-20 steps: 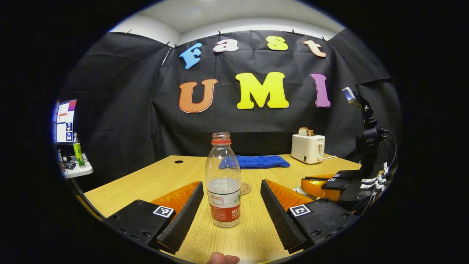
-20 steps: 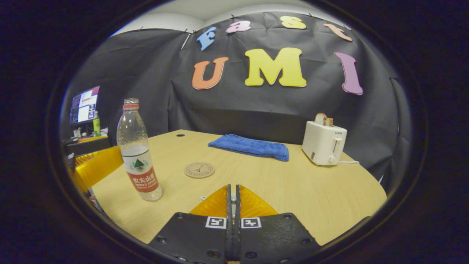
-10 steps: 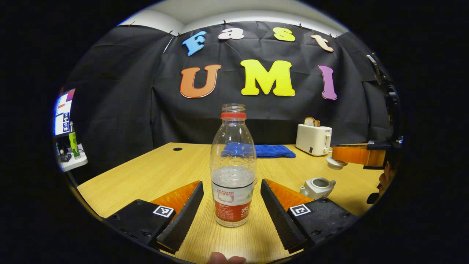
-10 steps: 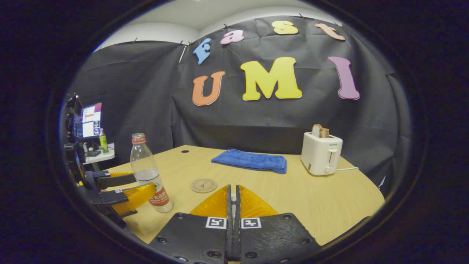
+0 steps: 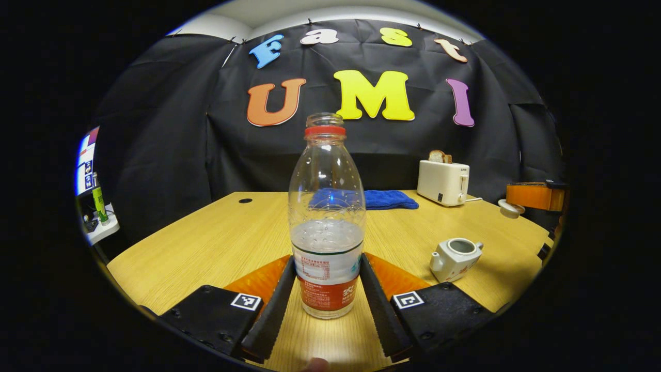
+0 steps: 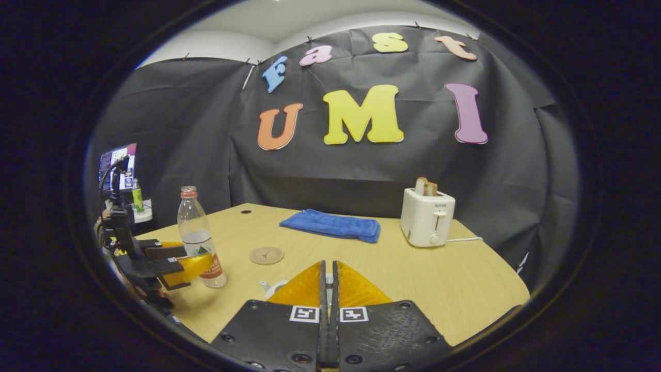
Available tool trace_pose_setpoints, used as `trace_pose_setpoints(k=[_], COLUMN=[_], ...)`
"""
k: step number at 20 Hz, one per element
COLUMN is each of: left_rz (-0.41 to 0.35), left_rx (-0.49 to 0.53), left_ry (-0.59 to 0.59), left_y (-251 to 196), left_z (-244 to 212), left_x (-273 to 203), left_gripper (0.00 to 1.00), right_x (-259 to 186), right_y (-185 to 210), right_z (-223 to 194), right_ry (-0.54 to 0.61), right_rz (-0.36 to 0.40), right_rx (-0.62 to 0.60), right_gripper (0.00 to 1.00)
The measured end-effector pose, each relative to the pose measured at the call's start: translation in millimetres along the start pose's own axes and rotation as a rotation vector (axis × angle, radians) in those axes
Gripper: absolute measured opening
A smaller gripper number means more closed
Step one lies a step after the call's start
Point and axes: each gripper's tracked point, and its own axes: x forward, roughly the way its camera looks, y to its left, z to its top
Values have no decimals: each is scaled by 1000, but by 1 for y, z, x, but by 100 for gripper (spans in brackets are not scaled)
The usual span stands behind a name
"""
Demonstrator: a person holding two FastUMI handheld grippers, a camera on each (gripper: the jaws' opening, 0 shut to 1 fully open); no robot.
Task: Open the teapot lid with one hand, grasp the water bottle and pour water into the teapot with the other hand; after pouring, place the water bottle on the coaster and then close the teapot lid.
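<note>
1. Left gripper (image 5: 326, 289): fingers clamped on water bottle (image 5: 326, 217), upright on table (image 5: 206, 248).
2. Right gripper (image 6: 326, 281): fingers together, pinching teapot lid (image 5: 510, 208), raised.
3. Teapot (image 5: 454, 257) open, right of bottle; coaster (image 6: 266, 254) beyond.

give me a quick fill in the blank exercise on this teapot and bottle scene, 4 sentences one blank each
1. The clear plastic water bottle with the red neck ring stands between the jaws of the ___ gripper.
2. The small white ceramic teapot sits on the wooden table with its lid ___.
3. A slice of bread sticks out of the white ___.
4. The folded towel is ___ in colour.

Missing words: left; off; toaster; blue
</note>
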Motion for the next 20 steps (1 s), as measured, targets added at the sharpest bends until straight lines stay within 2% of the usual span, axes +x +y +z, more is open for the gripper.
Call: trace_pose_setpoints(k=[4,7,9,14,18,20], left_rz=[-10,-7,10,104,120,110], left_rx=[22,128,279,754,1033,1141], left_ry=[13,-9,-24,-25,-1,16], left_y=[-1,-4,-3,11,9,4], left_z=[11,30,43,67,67,65], left_x=[-2,-6,-9,-9,-1,1], left_gripper=[72,71,70,69,69,69], right_x=[-4,-10,-13,-17,-20,-23], right_y=[-13,-23,-30,-46,-52,-55], right_z=[-4,-8,-13,-25,-23,-24], right_ry=[5,10,19,40,32,30], right_rz=[-2,-2,-4,-5,-6,-6], right_rx=[15,21,21,29,26,23], right_gripper=[0,0,0,0,0,0])
